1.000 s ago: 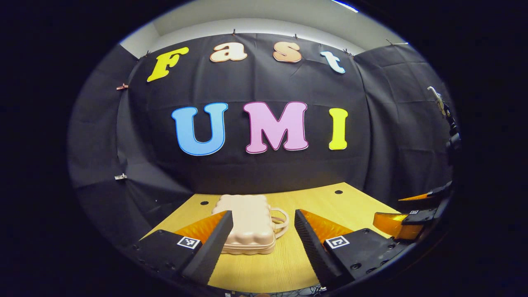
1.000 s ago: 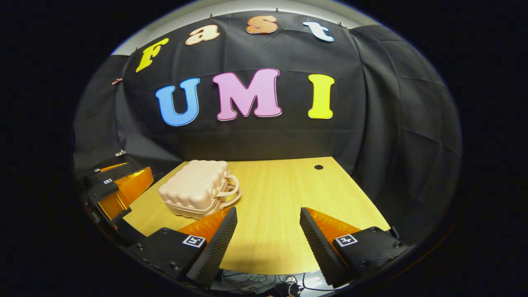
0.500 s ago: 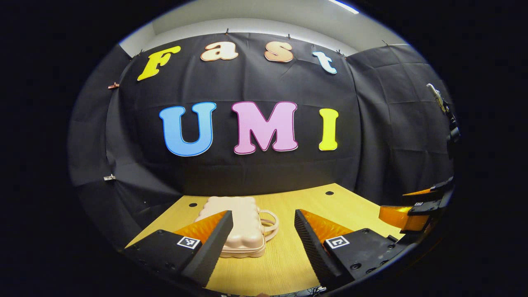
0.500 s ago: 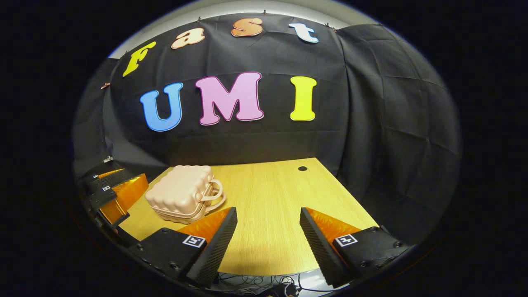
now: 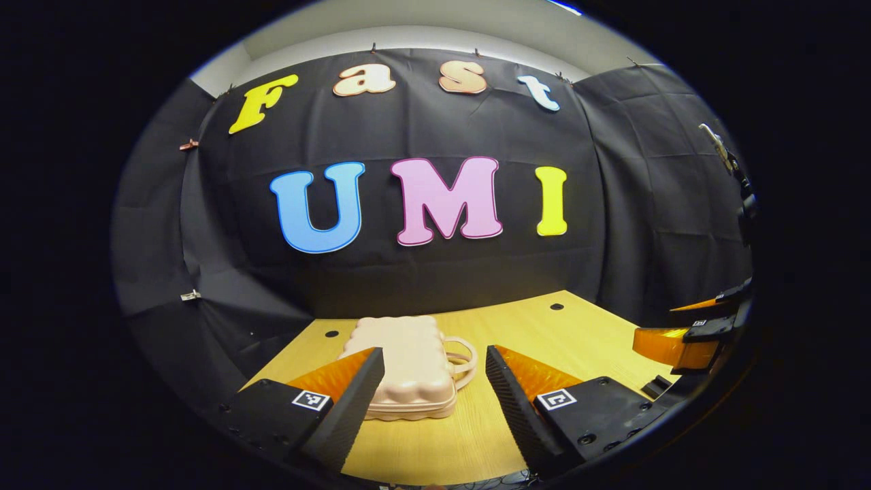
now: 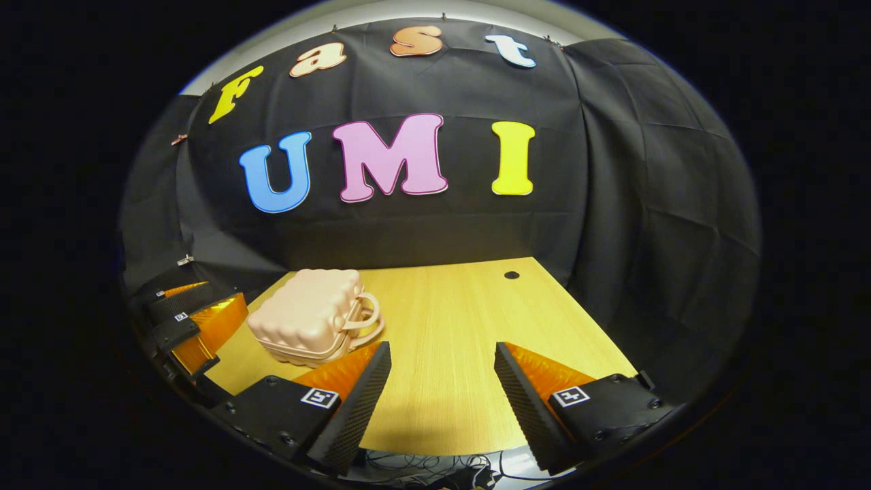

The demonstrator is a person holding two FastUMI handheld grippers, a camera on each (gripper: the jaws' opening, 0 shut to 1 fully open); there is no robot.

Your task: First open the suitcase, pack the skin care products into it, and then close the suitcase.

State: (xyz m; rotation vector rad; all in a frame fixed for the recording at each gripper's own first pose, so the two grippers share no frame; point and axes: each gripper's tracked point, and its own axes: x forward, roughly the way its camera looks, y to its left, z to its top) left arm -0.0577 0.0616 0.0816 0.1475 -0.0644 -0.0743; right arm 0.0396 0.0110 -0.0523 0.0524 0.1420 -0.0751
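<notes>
Black cloth backs a wooden table [image 5: 578, 340], on which a closed pink suitcase [image 5: 408, 367] lies flat, handle to the right. Seen from the left gripper view, the left gripper [image 5: 434, 388] is spread wide and empty, just short of the case. The right gripper [image 6: 441, 388], likewise wide and empty, is held over bare wood, the suitcase [image 6: 309, 320] off to its left. Compared with half a second ago, little has shifted.
</notes>
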